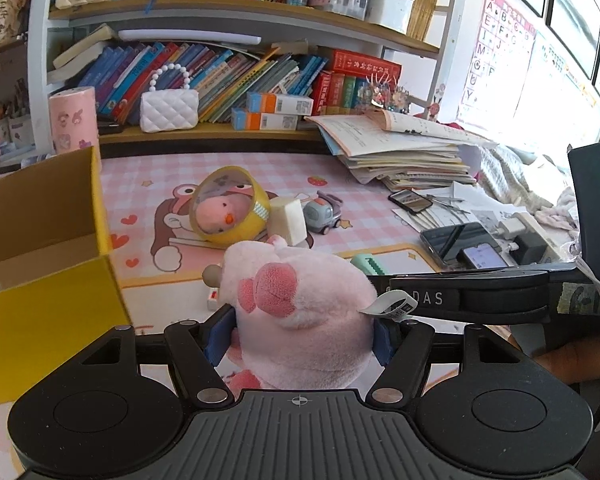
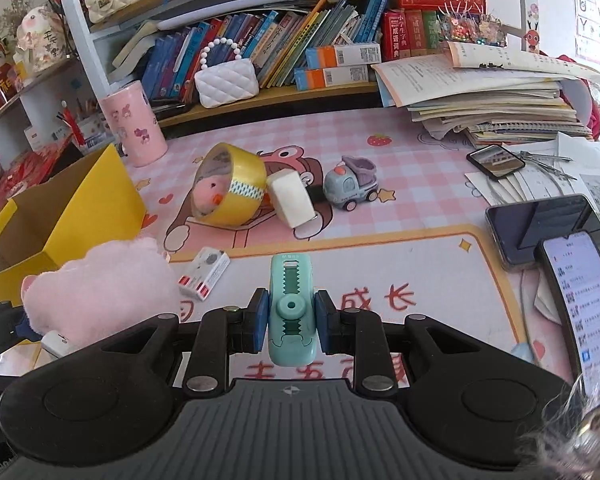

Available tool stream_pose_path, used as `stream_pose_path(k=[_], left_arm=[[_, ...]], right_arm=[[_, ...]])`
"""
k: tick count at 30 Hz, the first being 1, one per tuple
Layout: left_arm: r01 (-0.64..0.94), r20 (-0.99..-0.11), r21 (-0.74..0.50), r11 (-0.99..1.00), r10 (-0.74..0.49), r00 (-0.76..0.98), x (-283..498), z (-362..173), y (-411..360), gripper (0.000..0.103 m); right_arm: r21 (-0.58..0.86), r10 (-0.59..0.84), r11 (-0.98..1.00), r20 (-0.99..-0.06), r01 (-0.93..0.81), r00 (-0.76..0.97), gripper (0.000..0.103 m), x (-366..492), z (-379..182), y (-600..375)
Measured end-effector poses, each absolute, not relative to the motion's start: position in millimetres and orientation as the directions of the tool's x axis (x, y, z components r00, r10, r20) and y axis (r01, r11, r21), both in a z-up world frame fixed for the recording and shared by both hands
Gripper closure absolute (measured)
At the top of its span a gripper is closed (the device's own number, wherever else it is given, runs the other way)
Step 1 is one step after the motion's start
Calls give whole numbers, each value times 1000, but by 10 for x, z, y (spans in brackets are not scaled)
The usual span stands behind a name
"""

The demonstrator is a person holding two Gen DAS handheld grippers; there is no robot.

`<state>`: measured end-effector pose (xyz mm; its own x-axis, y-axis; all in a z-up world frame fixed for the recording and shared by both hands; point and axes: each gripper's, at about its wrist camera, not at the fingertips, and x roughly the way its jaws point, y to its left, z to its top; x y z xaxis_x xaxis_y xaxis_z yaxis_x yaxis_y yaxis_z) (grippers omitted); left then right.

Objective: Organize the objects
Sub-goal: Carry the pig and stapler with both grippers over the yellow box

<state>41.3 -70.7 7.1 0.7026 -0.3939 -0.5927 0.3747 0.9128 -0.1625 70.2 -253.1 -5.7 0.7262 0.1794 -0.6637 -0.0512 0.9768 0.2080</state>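
My left gripper (image 1: 304, 336) is shut on a pink plush toy (image 1: 296, 304), held just right of the open yellow cardboard box (image 1: 48, 312). The plush also shows in the right wrist view (image 2: 100, 292), beside the box (image 2: 80, 208). My right gripper (image 2: 291, 320) is shut on a mint-green correction tape dispenser (image 2: 291, 304) above the pink desk mat (image 2: 420, 200). On the mat lie a yellow tape roll (image 2: 230, 188) with a small pink chick toy inside, a white block (image 2: 290, 198), a grey toy truck (image 2: 350, 188) and a small white-and-red box (image 2: 204, 274).
A pink cylinder holder (image 2: 136, 124) stands at the back left. A bookshelf with a white quilted purse (image 2: 226, 82) runs along the back. A stack of books and papers (image 2: 492, 100) and several phones (image 2: 548, 232) lie at the right.
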Motion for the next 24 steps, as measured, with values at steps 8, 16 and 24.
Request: stream_pose_path(k=[8, 16, 24], left_arm=[[340, -593, -210, 917, -396, 701, 202, 66, -350, 36], [291, -576, -242, 926, -378, 724, -25, 94, 39, 36], [234, -567, -269, 934, -350, 746, -266, 102, 441, 36]], right_arm=[[186, 182, 980, -671, -75, 719, 80, 466, -27, -2206], [164, 197, 980, -678, -116, 708, 80, 224, 5, -1827], [143, 225, 974, -675, -175, 703, 80, 8, 45, -1410]])
